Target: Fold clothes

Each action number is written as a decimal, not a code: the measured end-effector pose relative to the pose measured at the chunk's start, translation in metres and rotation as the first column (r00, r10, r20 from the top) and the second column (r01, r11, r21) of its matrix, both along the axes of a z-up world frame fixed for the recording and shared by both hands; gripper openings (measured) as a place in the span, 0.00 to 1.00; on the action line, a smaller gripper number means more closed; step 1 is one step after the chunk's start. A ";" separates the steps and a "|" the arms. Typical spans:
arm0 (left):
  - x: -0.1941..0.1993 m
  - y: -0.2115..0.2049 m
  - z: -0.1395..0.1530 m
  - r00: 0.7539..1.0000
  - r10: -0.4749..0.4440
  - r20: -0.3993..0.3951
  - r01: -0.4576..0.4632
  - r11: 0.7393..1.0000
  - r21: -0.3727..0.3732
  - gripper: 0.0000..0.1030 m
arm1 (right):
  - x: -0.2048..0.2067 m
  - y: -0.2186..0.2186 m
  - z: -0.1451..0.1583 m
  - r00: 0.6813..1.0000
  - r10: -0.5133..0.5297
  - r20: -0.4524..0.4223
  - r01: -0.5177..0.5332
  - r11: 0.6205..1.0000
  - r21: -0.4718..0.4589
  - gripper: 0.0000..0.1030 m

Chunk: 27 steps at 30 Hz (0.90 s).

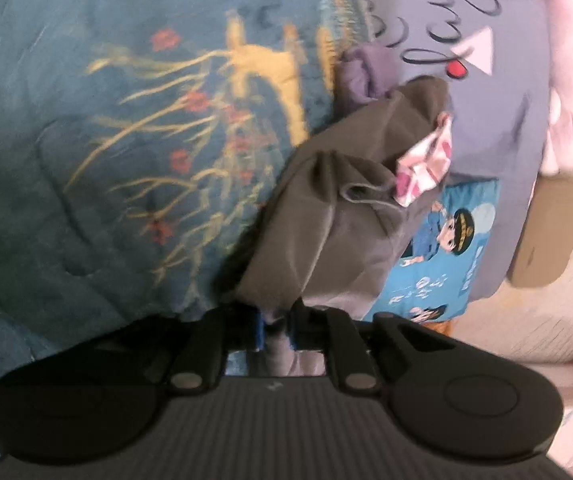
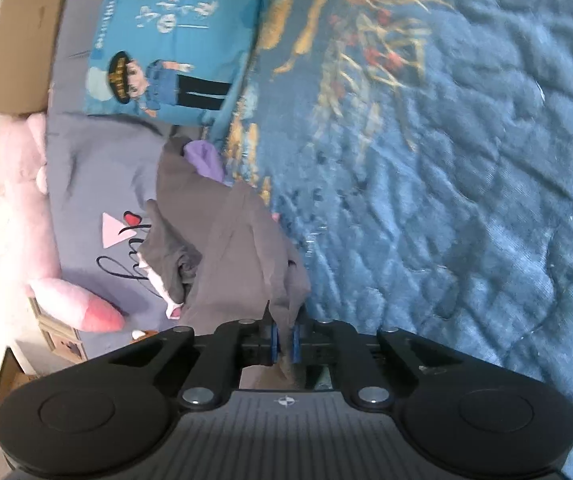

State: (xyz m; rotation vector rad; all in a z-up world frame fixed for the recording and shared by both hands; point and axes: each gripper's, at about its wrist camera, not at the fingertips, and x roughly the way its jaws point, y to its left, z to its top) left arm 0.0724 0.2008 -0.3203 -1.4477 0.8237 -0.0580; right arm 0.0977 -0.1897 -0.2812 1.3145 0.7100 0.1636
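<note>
Bed is wearing a blue quilted bedspread [image 2: 466,184] with yellow branch and red flower print, stitched puffy surface. Lying on it: lavender sheet [image 2: 98,168] with black cursive lettering, pink triangle and red heart; bright blue cartoon-print pillow [image 2: 174,36]; crumpled grey garment [image 2: 226,240] overlapping sheet and bedspread; small purple cloth [image 2: 206,158] peeking beside the grey garment.

Motion blur smears the blue quilt [image 1: 126,140] in the left wrist view.
</note>
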 end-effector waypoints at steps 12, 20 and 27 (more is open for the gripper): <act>-0.061 -0.009 0.108 0.997 -0.069 0.018 0.056 0.910 0.411 0.10 | -0.038 0.016 0.080 0.975 0.191 0.110 -0.156 0.950 -0.269 0.06; -0.127 -0.010 0.094 0.981 -0.106 -0.164 0.168 0.889 0.426 0.10 | -0.102 0.009 0.068 0.970 0.240 -0.025 -0.238 0.936 -0.259 0.06; -0.184 -0.017 0.092 0.912 -0.147 -0.383 0.308 0.862 0.403 0.10 | -0.159 0.001 0.052 0.951 0.269 -0.151 -0.297 0.931 -0.213 0.06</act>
